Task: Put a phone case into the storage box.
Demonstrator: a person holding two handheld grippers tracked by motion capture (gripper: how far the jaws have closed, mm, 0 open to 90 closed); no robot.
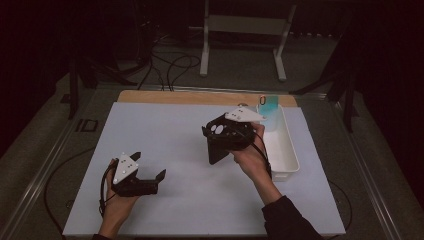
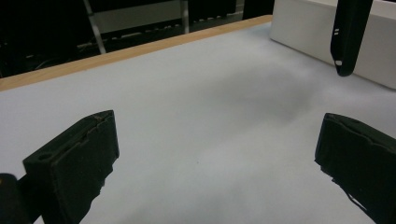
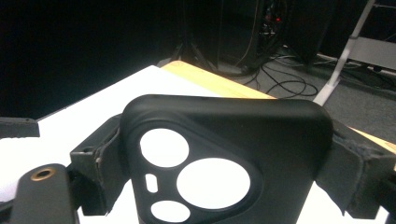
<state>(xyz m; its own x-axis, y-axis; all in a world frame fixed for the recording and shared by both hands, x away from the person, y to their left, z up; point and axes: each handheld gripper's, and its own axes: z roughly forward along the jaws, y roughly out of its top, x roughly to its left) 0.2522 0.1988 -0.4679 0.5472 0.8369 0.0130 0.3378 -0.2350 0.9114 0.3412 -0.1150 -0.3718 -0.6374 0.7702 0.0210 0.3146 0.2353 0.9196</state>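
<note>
Right tool (image 1: 227,137) clamped on a black phone case (image 3: 224,158), held above the surface (image 1: 190,145) beside the white bin (image 1: 282,150). Left tool (image 1: 145,175) jaws apart, low over the surface. No readable writing; blue item (image 1: 268,105) at bin's far end.

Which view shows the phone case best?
The right gripper view: the phone case sits close up between the jaws, its camera cutouts plain. The high view shows it small and dark in the right gripper. The left gripper view shows its lower end, edge-on.

Matt black rubbery phone case (image 3: 224,158), smooth white plastic bin (image 1: 281,145), matt white mat (image 1: 175,145), bare wood table edge (image 1: 190,97)
</note>
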